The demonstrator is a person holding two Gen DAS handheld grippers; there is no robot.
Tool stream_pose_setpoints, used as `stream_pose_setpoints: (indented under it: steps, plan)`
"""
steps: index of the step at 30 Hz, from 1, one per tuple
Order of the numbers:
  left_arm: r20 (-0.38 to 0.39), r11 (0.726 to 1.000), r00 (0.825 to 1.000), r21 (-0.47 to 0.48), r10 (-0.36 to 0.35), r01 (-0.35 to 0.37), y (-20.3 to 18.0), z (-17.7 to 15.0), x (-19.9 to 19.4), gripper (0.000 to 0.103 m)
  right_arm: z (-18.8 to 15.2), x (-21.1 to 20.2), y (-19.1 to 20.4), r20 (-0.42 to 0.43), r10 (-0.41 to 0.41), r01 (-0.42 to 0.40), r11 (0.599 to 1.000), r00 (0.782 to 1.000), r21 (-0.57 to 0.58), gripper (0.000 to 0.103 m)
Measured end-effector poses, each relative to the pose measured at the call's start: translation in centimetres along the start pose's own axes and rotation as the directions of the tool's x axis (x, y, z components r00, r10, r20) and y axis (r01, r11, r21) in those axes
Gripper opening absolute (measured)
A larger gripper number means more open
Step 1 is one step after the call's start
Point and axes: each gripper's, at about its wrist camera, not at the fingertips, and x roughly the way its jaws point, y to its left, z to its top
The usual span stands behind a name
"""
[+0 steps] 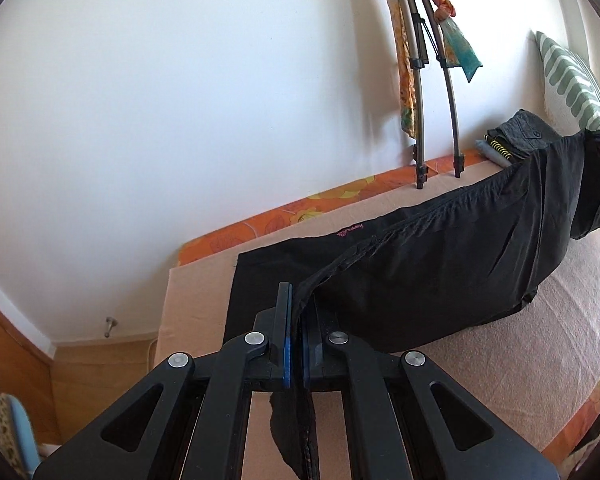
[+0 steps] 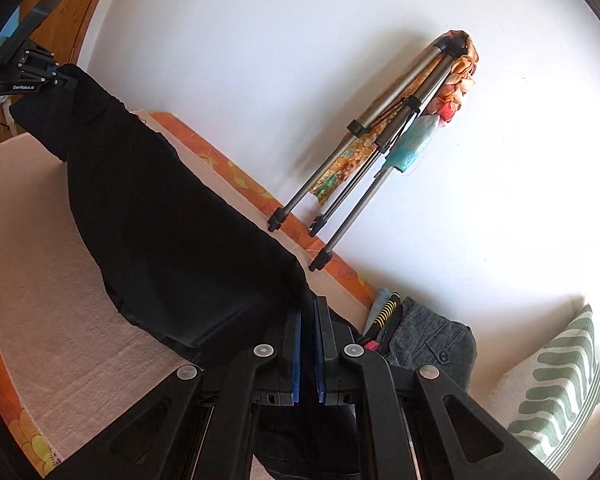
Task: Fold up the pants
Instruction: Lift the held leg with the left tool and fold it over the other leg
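Black pants (image 1: 440,264) hang stretched over the bed (image 1: 500,360), my left gripper (image 1: 296,320) and right gripper (image 2: 309,320) each clenched on an edge; thin bites may slip, dropping the fold crooked.

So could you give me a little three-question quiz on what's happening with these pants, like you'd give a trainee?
1. True or false: the left tool is shut on the black pants.
2. What is the right tool doing? A) hanging open B) pinching the pants C) gripping the tripod
3. Fill in: the striped ______ leans against the wall, beyond the pile of folded clothes.

Key: 1 true. 2 B: both tools pinch one edge of the pants, lifted above the bed, while the rest lies flat. 3 pillow.
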Motion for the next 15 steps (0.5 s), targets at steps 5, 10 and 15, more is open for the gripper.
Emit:
stream_pose_setpoints:
  steps: [5, 10, 15]
  plan:
    - [-0.032, 1.0, 0.999, 0.03, 0.011, -0.01, 0.6, 1.2, 3.8, 0.002, 1.3, 5.8, -0.7, -0.058, 0.018, -0.02, 0.999, 0.998, -0.032, 0.003]
    - [-0.094, 0.998, 0.995, 0.061, 0.018, -0.012, 0.9, 2.2, 8.3, 0.002, 1.8, 11.3, -0.6, -0.111, 0.027, -0.034, 0.997, 0.993, -0.066, 0.003]
    - [-0.177, 0.996, 0.984, 0.091, 0.024, -0.008, 1.1, 2.5, 13.1, 0.002, 2.2, 16.6, -0.3, -0.151, 0.022, -0.036, 0.995, 0.988, -0.095, 0.003]
